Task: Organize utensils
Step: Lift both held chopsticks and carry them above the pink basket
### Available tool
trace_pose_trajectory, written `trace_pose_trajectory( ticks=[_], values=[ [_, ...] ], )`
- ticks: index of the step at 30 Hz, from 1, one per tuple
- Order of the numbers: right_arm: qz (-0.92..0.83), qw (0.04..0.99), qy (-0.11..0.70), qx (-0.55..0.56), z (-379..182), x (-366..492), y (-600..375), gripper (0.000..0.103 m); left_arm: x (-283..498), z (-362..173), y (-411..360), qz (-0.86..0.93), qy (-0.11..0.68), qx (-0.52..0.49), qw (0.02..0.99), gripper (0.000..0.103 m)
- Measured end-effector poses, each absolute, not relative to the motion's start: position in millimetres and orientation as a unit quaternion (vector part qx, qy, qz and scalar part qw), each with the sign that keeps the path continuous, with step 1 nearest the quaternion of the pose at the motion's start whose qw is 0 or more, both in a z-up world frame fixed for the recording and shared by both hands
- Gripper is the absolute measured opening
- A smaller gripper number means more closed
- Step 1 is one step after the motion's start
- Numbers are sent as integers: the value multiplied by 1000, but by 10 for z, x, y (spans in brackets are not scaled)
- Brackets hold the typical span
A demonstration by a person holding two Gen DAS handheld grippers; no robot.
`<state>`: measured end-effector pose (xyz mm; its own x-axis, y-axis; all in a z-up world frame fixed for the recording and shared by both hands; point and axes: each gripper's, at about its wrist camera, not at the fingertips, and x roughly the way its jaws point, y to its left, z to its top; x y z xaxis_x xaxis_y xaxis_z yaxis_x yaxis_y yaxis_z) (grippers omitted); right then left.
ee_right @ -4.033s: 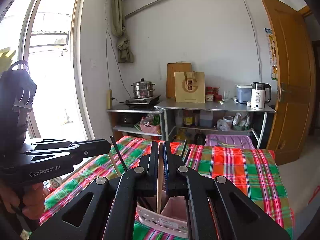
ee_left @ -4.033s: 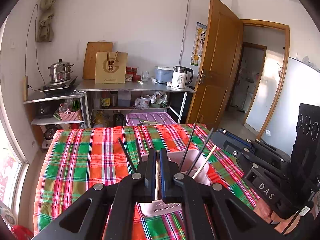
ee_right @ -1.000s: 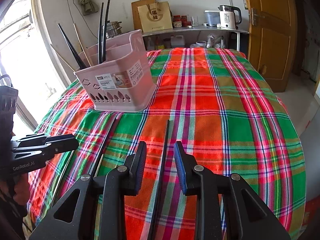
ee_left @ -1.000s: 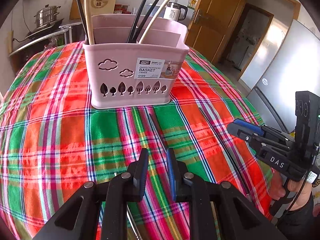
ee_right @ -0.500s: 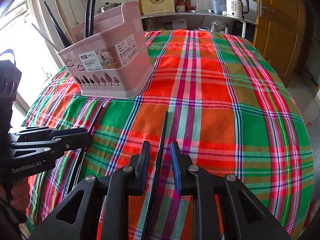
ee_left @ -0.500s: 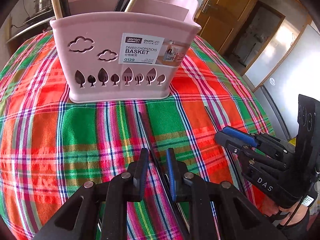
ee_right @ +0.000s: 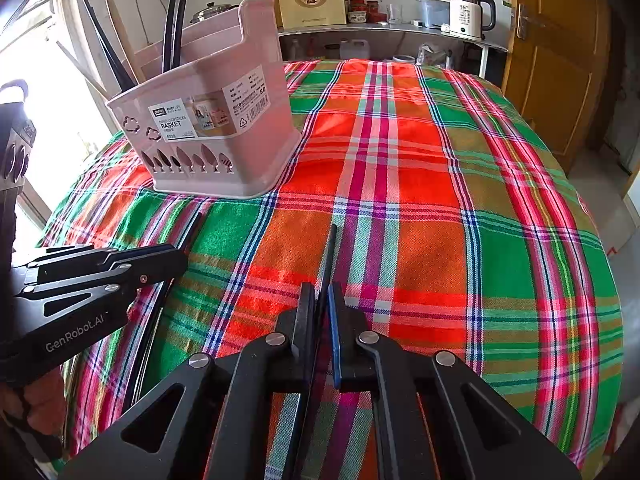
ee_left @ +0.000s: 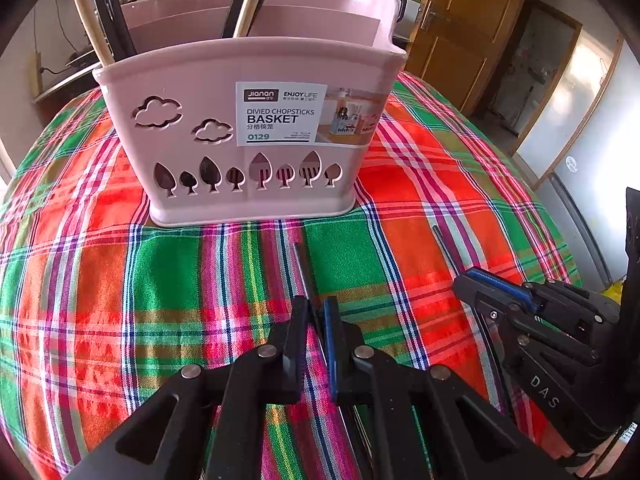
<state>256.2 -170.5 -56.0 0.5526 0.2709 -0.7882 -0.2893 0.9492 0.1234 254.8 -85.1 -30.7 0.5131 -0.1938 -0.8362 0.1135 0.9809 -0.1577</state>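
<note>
Left gripper (ee_left: 316, 312): jaws narrowing around a dark chopstick (ee_left: 303, 270) lying flat on the plaid tablecloth (ee_left: 120, 300). Jaws nearly together, the stick running between them; whether the pads are actually pressing on it, I cannot tell.

Right gripper (ee_right: 321, 300): same posture, jaws drawn in close around a second dark chopstick (ee_right: 330, 252) that is pointing away along the cloth. A thin gap seems to be showing on the blue-pad side; firm contact unconfirmed.

Outward: more loose sticks are lying on the cloth beneath the left gripper in the right wrist view. Pink chopsticks basket (ee_left: 248, 140) is sitting ahead of both grippers, well apart from the jaws, already holding several upright dark and pale sticks.

Handling judgement: the chopsticks are looking light, thin, stiff and smooth, so likely to swivel or slide in a two-pad pinch. Lying flush on soft fabric, they are giving little to get under; the pads probably need to press down into the cloth. Taking hold near the middle should be limiting droop; a grip near one end would be letting the long free part swing when lifted toward the basket.
</note>
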Motion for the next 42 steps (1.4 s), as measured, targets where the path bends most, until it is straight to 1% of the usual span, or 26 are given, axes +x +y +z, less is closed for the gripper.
trace_pose_trajectory(
  ticks=[5, 9, 24, 30, 34, 42],
  values=[
    [164, 881, 445, 4, -533, 2544, -1732, 5, 2533, -283, -713, -100, 493, -62, 862, 5],
    [171, 886, 431, 12, -416, 2487, -1754, 5, 2453, -121, -629, -112, 480, -63, 868, 5],
    [195, 925, 325, 21, 527, 2157, -1743, 5, 2037, 967, -298, -148, 379, -59, 912, 4],
    [199, 936, 291, 20, 797, 2035, -1740, 5, 1915, 1290, -274, -155, 343, -49, 925, 4],
    [199, 940, 278, 21, 897, 1954, -1749, 5, 1837, 1400, -269, -157, 331, -45, 930, 4],
    [199, 941, 273, 19, 909, 1835, -1765, 5, 1733, 1387, -216, -157, 327, -43, 931, 4]
  ],
)
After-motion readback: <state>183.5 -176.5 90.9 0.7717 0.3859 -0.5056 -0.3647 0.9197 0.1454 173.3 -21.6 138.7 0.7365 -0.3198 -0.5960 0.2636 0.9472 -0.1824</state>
